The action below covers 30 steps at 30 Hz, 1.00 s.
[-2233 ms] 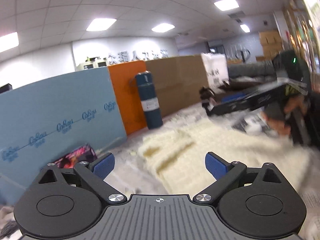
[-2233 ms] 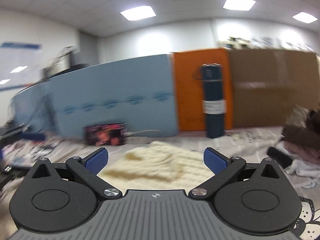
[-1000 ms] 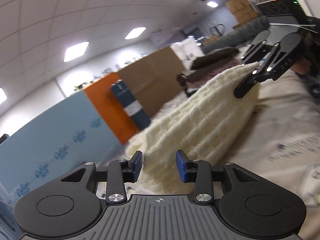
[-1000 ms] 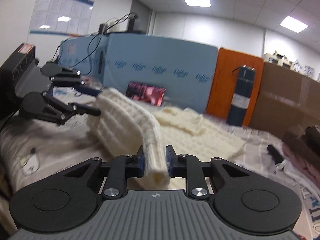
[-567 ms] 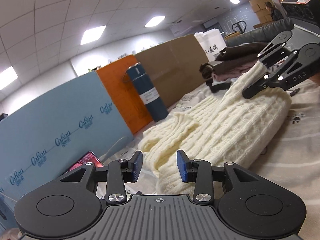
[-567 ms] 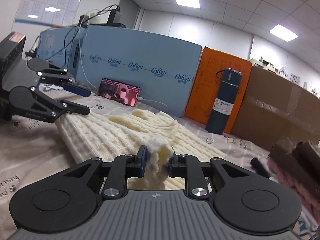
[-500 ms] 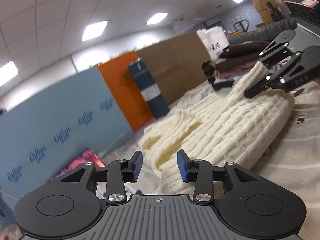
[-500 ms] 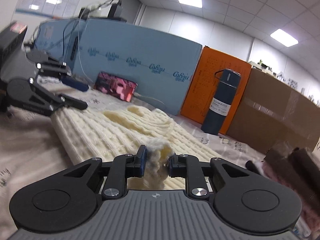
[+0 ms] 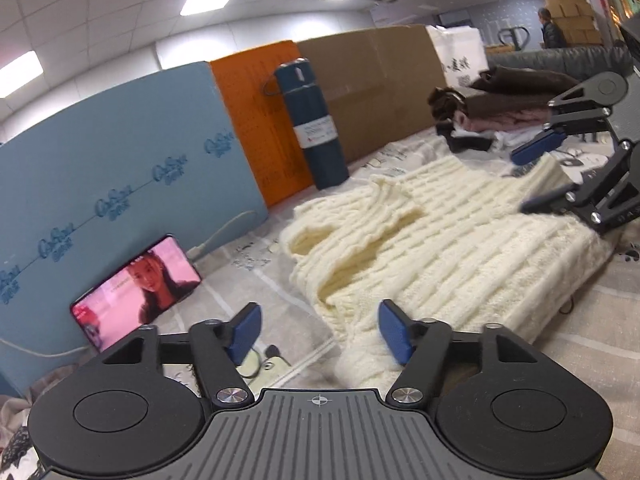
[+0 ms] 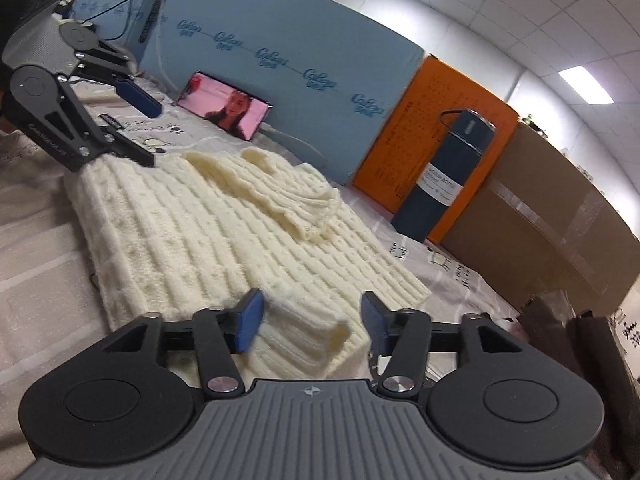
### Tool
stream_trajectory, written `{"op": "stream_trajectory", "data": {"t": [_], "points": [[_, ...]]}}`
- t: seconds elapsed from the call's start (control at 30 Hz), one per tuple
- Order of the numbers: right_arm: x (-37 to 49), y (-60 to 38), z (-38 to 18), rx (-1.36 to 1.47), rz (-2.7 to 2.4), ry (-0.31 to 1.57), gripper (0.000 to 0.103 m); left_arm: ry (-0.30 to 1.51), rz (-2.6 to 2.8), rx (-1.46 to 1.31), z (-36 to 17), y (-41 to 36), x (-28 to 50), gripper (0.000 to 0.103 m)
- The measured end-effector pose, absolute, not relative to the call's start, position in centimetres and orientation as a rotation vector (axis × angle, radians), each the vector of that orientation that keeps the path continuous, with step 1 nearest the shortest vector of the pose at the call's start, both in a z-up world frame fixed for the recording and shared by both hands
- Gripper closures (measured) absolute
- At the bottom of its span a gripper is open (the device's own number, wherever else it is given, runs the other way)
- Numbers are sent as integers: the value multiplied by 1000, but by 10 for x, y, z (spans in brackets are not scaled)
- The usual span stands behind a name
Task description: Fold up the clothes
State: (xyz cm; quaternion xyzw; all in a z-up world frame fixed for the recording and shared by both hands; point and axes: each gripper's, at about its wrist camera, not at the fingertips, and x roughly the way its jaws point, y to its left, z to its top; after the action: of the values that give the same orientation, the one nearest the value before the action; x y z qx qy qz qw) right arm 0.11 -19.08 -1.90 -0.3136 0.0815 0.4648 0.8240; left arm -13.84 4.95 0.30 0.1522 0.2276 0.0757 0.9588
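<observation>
A cream cable-knit sweater (image 9: 452, 248) lies folded over on the patterned cloth, also shown in the right wrist view (image 10: 208, 232). My left gripper (image 9: 320, 330) is open at the sweater's near left corner, with the knit lying between its blue pads, which stand apart. My right gripper (image 10: 310, 320) is open over the sweater's right corner, a folded edge lying loose between the pads. Each gripper shows in the other's view, the right one (image 9: 540, 176) and the left one (image 10: 140, 128), both with jaws apart at the sweater's edges.
A phone (image 9: 136, 284) showing a pink video leans on a blue foam board (image 9: 120, 184). A dark blue flask (image 9: 316, 120) stands by an orange panel and a cardboard box. Folded dark and pink clothes (image 9: 508, 108) are stacked at the far right.
Both grippers held the sweater's corners shut and carried them over in a fold. Now both have opened and the sweater lies flat.
</observation>
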Motion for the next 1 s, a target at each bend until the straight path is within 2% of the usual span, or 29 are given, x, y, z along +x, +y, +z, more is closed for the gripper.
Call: {"op": "stream_trajectory", "data": {"t": [0.03, 0.1, 0.23, 0.4, 0.57, 0.7, 0.87, 0.97, 1.0], "points": [[2, -193, -18, -657, 976, 173, 29, 448, 162, 298, 6, 52, -142, 26], [4, -201, -15, -646, 953, 176, 23, 418, 181, 277, 11, 58, -151, 24], [3, -219, -11, -640, 887, 174, 18, 356, 224, 287, 22, 64, -169, 17], [-2, -245, -6, -582, 800, 147, 17, 295, 112, 375, 25, 47, -190, 13], [-24, -260, 3, -506, 978, 179, 17, 360, -109, 565, 9, 14, -196, 10], [-49, -242, -6, -618, 1152, 212, 18, 422, -132, 760, -14, -6, -185, 10], [-47, -217, -17, -700, 1229, 255, 24, 377, -91, 803, -19, -6, -165, 10], [-33, -211, -19, -683, 1255, 289, 26, 354, -115, 797, -21, -5, -158, 16], [-28, -210, -19, -680, 1249, 296, 26, 352, -123, 797, -22, -4, -156, 25]]}}
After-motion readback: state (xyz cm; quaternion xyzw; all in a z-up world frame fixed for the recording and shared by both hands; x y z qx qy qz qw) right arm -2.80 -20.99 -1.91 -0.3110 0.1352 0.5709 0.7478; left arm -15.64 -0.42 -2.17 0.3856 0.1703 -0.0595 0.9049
